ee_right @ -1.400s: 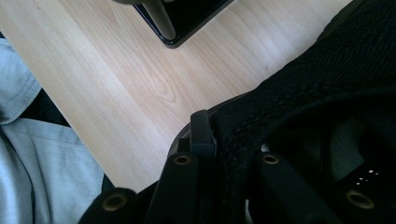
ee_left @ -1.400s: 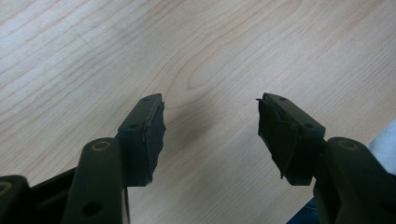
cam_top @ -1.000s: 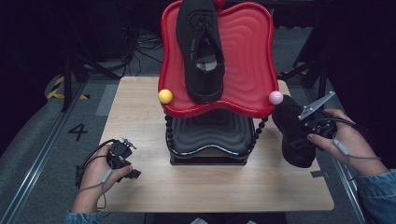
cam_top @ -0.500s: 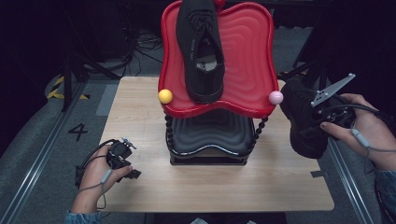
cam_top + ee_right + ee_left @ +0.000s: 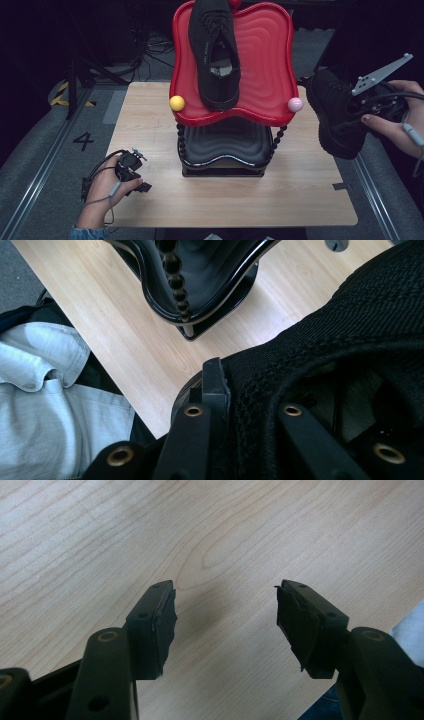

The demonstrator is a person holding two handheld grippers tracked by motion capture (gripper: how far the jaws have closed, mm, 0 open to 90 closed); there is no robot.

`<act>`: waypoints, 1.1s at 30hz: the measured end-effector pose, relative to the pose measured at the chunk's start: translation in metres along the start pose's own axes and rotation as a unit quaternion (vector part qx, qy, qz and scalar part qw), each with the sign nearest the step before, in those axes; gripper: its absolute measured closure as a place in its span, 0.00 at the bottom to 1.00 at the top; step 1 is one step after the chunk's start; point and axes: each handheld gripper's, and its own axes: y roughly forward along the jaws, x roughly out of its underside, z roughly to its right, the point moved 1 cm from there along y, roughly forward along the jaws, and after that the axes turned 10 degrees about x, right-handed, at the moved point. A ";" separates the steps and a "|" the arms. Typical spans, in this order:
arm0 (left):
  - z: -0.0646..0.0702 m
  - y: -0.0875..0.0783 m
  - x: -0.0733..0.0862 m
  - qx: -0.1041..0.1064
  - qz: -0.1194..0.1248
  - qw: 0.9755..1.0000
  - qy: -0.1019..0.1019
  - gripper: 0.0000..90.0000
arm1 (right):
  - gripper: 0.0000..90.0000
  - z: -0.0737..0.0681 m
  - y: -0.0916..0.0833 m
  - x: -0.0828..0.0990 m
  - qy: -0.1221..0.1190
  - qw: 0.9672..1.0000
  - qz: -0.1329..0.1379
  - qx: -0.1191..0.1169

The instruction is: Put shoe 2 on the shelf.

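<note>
The right hand-held gripper (image 5: pixel 357 112) is clamped on a black sneaker (image 5: pixel 335 112) and holds it in the air, past the right edge of the wooden surface (image 5: pixel 150 115) and beside the two-tier stand. The stand's red top tray (image 5: pixel 265 55) holds another black sneaker (image 5: pixel 215 50). The black bottom tray (image 5: pixel 225 145) under it has nothing in it. The left hand-held gripper (image 5: pixel 225 625) rests low over the surface, jaws apart and holding nothing.
</note>
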 end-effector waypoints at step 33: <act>0.000 0.000 -0.003 0.004 -0.006 1.000 0.003 0.45 | 0.92 -0.006 -0.074 -0.047 -0.015 0.998 0.034 0.044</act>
